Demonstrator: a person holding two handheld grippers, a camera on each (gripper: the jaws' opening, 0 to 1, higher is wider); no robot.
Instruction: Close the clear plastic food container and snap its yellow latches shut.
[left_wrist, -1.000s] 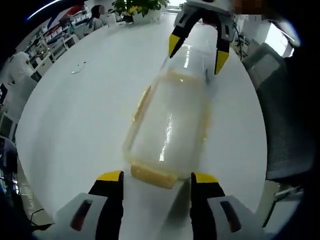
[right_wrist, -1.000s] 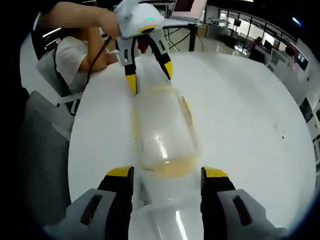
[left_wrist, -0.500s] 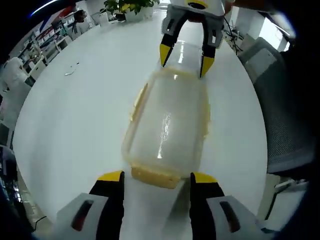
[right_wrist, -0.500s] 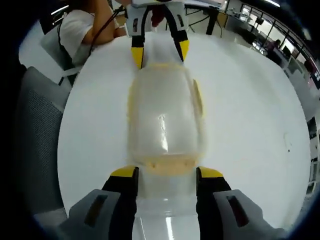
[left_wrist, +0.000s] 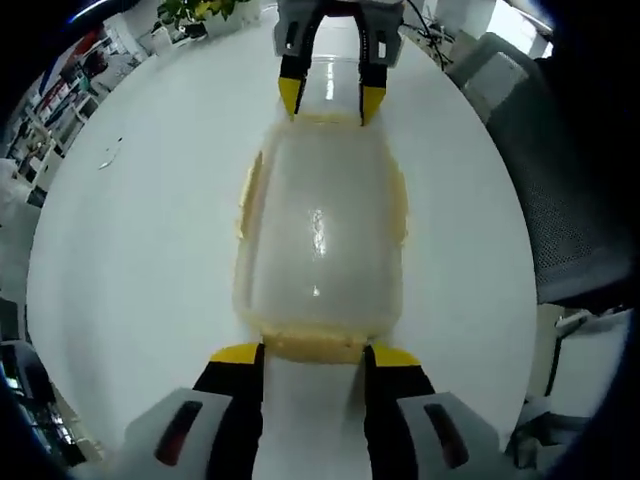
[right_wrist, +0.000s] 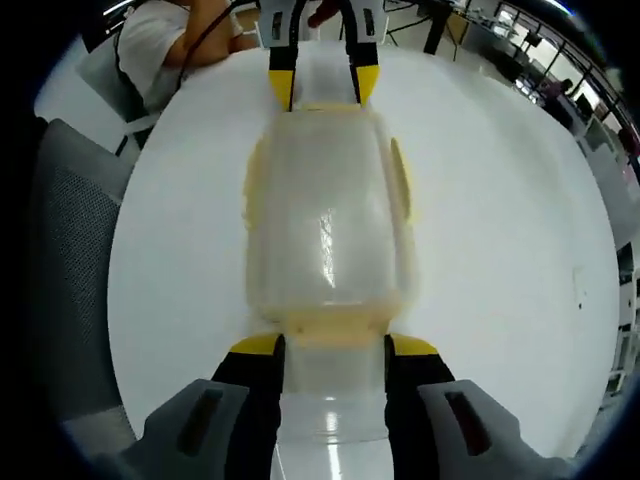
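Container (left_wrist: 320, 235) lies lengthwise between my two grippers on the white round table (left_wrist: 130, 250), its clear lid down and nothing I can make out inside. My left gripper (left_wrist: 313, 352) stands with jaws apart, their yellow tips at either side of the near yellow latch (left_wrist: 315, 346). My right gripper (right_wrist: 333, 346) is likewise spread, flanking the latch (right_wrist: 335, 325) at the opposite end. Along the long sides, yellow latches (right_wrist: 402, 190) angle outward from the rim. Bare tabletop runs wide on both sides of the box. A grey chair (right_wrist: 70, 260) sits at the table edge, and plants (left_wrist: 190, 10) stand across the room.
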